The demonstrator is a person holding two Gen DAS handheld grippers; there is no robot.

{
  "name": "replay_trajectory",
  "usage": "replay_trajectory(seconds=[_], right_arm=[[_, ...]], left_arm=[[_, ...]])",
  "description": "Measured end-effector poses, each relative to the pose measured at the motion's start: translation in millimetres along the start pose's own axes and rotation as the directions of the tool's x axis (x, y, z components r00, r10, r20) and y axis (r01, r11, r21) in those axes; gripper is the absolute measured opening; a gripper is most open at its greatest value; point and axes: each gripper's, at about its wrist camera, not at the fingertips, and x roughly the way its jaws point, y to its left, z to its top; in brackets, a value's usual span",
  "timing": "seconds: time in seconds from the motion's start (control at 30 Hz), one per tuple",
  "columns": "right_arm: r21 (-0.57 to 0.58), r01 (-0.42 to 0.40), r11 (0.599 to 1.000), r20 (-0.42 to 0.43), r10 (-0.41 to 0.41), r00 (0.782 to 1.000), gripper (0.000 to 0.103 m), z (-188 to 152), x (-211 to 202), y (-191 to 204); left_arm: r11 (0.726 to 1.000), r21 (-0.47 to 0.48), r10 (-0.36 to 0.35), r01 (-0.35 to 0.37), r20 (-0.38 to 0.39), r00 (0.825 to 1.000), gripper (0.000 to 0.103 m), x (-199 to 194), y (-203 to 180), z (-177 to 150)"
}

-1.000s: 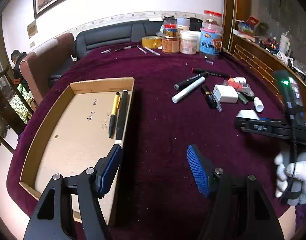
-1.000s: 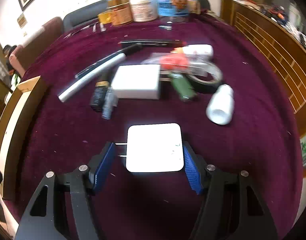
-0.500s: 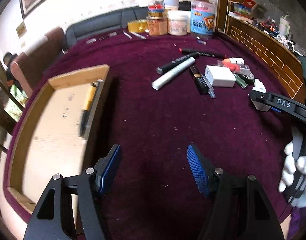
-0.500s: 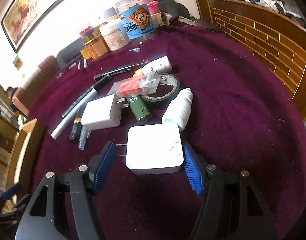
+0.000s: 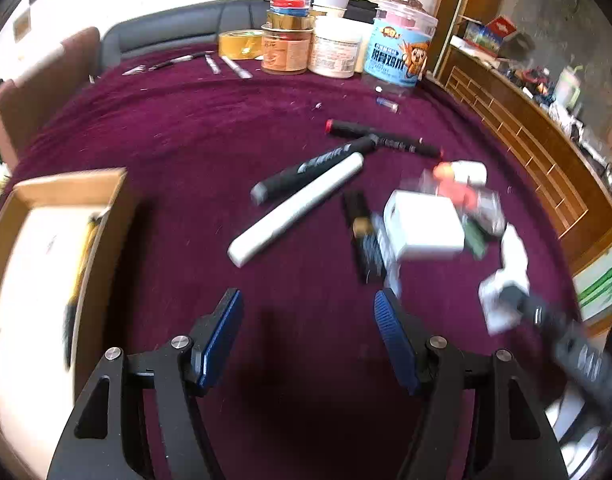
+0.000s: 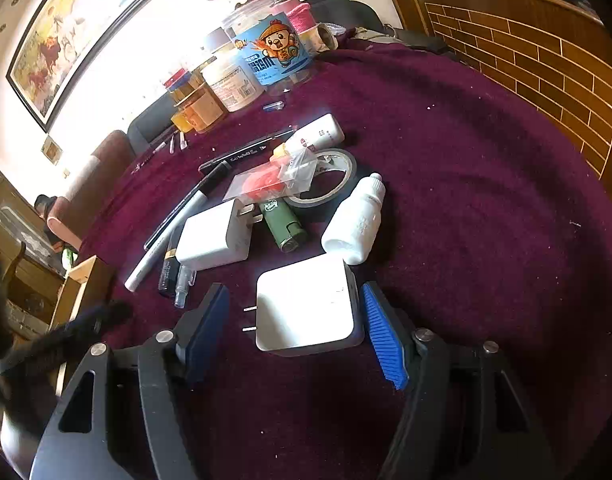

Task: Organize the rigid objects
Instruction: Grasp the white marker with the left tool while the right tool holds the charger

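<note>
My left gripper [image 5: 307, 318] is swinging right, away from the cardboard tray [image 5: 66, 188], which has slid to the left edge of its view since a second ago; its fingers [image 5: 222, 332] are staying spread with nothing between them, over bare purple cloth. Ahead of them the white marker [image 5: 296, 208] and black marker [image 5: 309, 168] are lying side by side, touching, with the small white charger [image 5: 423, 226] just right of them.

My right gripper [image 6: 296, 328] is sitting spread around the large white charger [image 6: 306, 306], whose prongs are pointing at the left finger; a gap is now showing on each side, where before the pads looked closer. The charger is resting on the table [image 6: 485, 200], beside the white bottle [image 6: 355, 220]. To the right, the cloth is lying open as far as the table's curved edge.
</note>
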Motion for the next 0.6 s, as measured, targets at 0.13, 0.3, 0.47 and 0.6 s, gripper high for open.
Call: replay_trajectory(seconds=[0.13,0.3,0.47,0.6], right_arm=[[0.008,-0.010,1.000,0.000,0.010,1.000,0.067,1,0,-2],[0.009,-0.023,1.000,-0.002,0.023,1.000,0.070,2,1,-2],[0.011,-0.025,1.000,-0.003,0.025,1.000,0.070,2,1,-2],[0.010,-0.024,1.000,-0.003,0.024,1.000,0.071,2,2,-3]], left_arm=[[0.995,0.016,0.096,-0.097,0.029,0.995,0.062,16,18,34],[0.969,0.196,0.156,-0.152,-0.006,0.988,0.058,43,6,34],[0.972,0.215,0.100,-0.098,0.001,0.995,0.017,44,-8,23],[0.973,0.226,0.050,-0.044,-0.023,0.998,0.010,28,-8,0]])
